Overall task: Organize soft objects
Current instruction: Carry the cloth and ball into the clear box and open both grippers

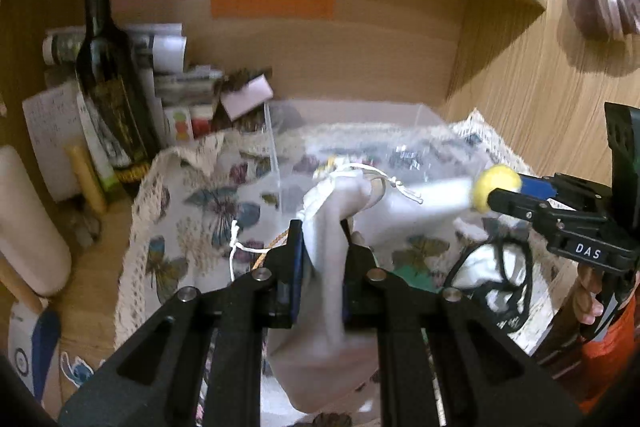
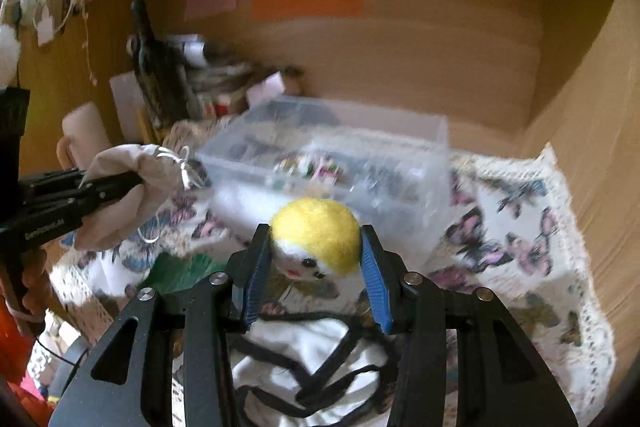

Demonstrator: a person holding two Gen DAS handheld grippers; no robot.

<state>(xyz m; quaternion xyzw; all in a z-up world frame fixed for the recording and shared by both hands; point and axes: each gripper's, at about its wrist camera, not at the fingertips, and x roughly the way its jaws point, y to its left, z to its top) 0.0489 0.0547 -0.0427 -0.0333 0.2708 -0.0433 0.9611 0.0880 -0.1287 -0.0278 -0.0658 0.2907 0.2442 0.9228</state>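
**Pouch and ball held aloft**

The pale drawstring pouch [image 1: 328, 259] hangs bunched and limp, its cord [image 1: 400, 183] loose. The yellow-and-white felt ball [image 2: 316, 239], with a small face, sits above the butterfly cloth [image 2: 520, 227].

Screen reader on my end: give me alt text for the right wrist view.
The right gripper pinches a yellow-and-white felt toy above a butterfly-print cloth. Behind it stands a clear plastic box; at left, the left gripper holds a pale drawstring pouch.
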